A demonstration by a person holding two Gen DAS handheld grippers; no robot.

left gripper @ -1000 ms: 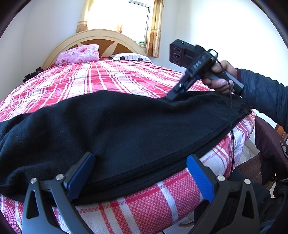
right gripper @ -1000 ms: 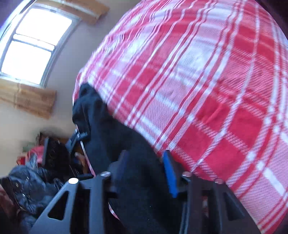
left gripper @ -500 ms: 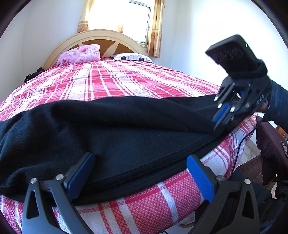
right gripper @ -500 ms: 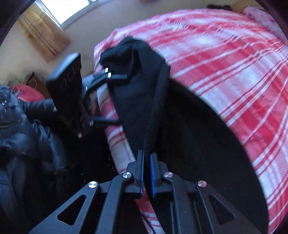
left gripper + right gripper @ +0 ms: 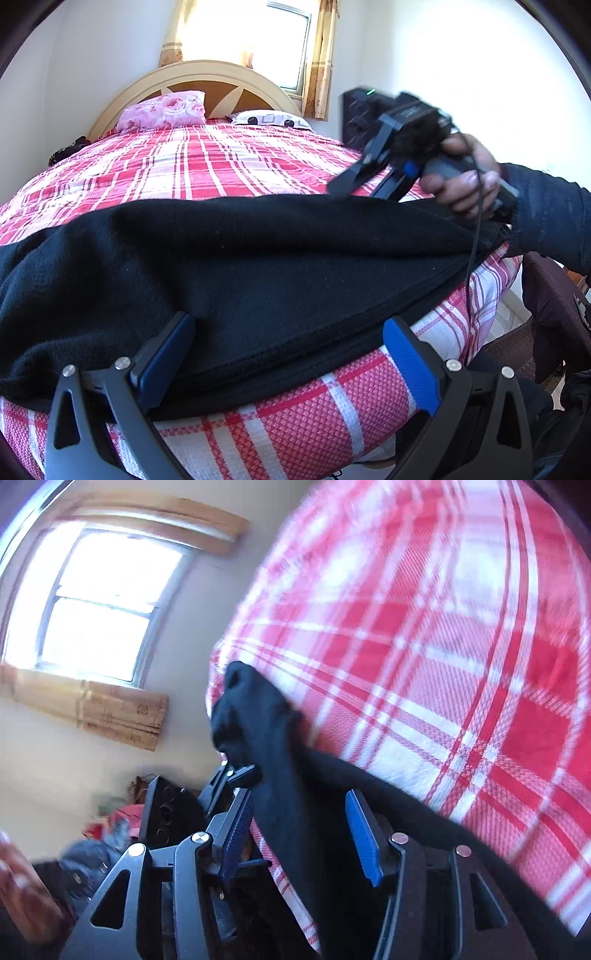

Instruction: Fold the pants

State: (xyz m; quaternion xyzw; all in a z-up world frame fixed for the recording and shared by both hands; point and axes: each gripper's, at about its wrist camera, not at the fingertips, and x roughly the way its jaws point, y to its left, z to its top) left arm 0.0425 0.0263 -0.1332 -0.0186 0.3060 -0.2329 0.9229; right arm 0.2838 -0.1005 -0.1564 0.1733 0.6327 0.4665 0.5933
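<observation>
Black pants (image 5: 258,266) lie folded lengthwise along the near edge of a bed with a red plaid cover (image 5: 207,166). My left gripper (image 5: 288,350) is open, its blue pads on either side of the pants' near edge. My right gripper (image 5: 356,188) shows at the pants' far right end, held in a hand. In the right wrist view the right gripper (image 5: 299,827) is open, with a strip of the black pants (image 5: 280,760) running between its blue pads (image 5: 364,840). The left gripper also shows in the right wrist view (image 5: 236,771).
A cream headboard (image 5: 199,77), a pink pillow (image 5: 162,110) and a patterned pillow (image 5: 269,118) stand at the bed's far end under a window (image 5: 255,40). A dark chair (image 5: 550,314) stands at the right of the bed.
The right gripper was shut on the pants' edge half a second ago; now it is open and has swung back over the far right end of the pants. The left gripper has not moved.
</observation>
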